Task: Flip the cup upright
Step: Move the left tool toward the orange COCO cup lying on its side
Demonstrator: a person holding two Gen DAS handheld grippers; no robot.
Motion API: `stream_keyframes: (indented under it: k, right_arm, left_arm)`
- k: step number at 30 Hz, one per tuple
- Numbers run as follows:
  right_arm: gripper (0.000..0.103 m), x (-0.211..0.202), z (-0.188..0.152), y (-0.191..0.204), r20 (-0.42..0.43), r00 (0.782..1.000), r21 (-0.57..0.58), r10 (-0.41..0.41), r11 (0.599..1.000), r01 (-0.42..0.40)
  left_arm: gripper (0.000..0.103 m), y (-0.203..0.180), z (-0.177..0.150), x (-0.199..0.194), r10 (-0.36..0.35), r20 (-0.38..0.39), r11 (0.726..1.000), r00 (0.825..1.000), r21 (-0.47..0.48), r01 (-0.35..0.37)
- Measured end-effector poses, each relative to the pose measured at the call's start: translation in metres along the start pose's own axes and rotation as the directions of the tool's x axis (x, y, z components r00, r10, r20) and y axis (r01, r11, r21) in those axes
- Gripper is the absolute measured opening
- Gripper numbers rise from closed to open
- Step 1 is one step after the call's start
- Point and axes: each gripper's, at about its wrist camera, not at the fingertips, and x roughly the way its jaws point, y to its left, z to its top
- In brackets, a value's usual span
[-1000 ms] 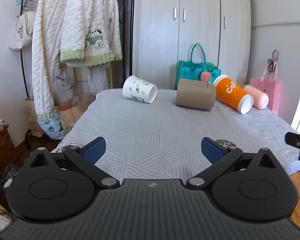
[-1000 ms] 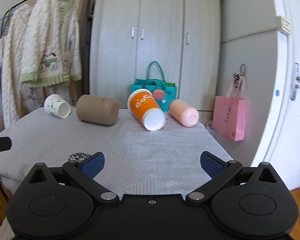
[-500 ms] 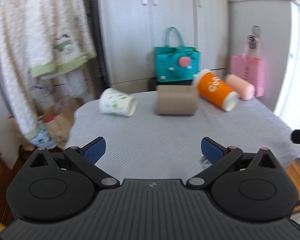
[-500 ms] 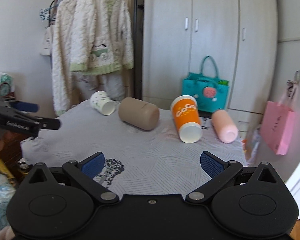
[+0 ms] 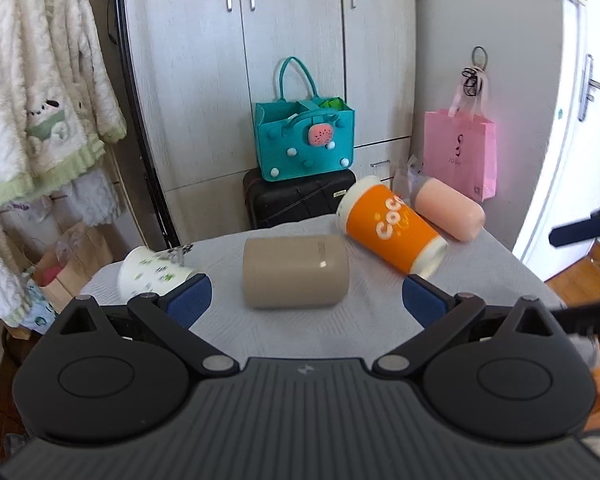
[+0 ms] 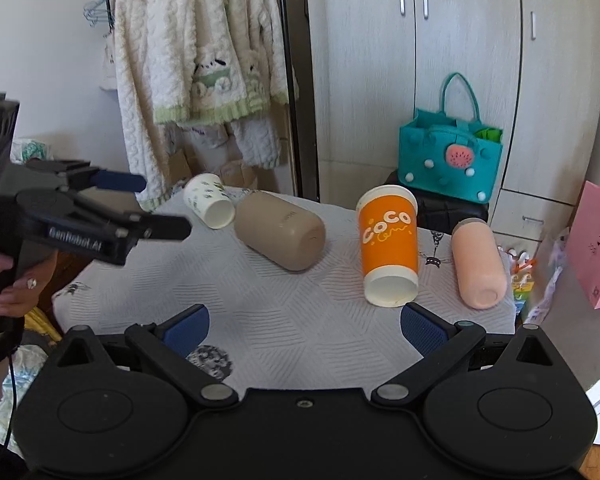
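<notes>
Several cups lie on their sides on the white-clothed table [image 5: 340,328]. From left to right they are a white paper cup with green print [image 5: 148,274] [image 6: 208,206], a beige cup [image 5: 296,272] [image 6: 280,236], an orange "CoCo" cup [image 5: 392,228] [image 6: 388,244] and a pink cup [image 5: 448,208] [image 6: 478,264]. My left gripper [image 5: 306,300] is open and empty just in front of the beige cup; it also shows at the left of the right wrist view [image 6: 140,204]. My right gripper [image 6: 304,328] is open and empty above the table's near edge, in front of the orange cup.
A teal felt bag [image 5: 304,144] sits on a black suitcase [image 5: 300,198] behind the table. A pink paper bag [image 5: 460,152] hangs at the right near a door. White knitted clothes [image 6: 200,76] hang on a rack at the left. Wardrobe doors [image 5: 292,60] stand behind.
Both grippers have moved forward over the table and the cups now look larger and closer. The left gripper now faces the beige cup. Both jaws stay open.
</notes>
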Motion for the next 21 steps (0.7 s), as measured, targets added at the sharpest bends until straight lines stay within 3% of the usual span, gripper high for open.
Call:
stream_keyframes:
  k: [11,17,21]
  right_arm:
    - [0.100,0.068,0.040,-0.044,-0.141,0.990,-0.011,0.003,1.000,-0.005]
    - [0.091,0.111,0.063,-0.075,-0.248,0.968,0.037,0.029,0.999,-0.021]
    - [0.090,0.137,0.071,-0.085,-0.293,0.956,0.009,-0.007,1.000,0.010]
  left_arm:
    - [0.103,0.006,0.012,0.059,-0.105,0.026,0.993,0.994,-0.045,0.106]
    - [0.103,0.009,0.015,0.083,-0.142,0.008,0.987,0.990,-0.072,0.142]
    - [0.103,0.013,0.020,0.092,-0.155,0.005,0.985,0.988,-0.078,0.155]
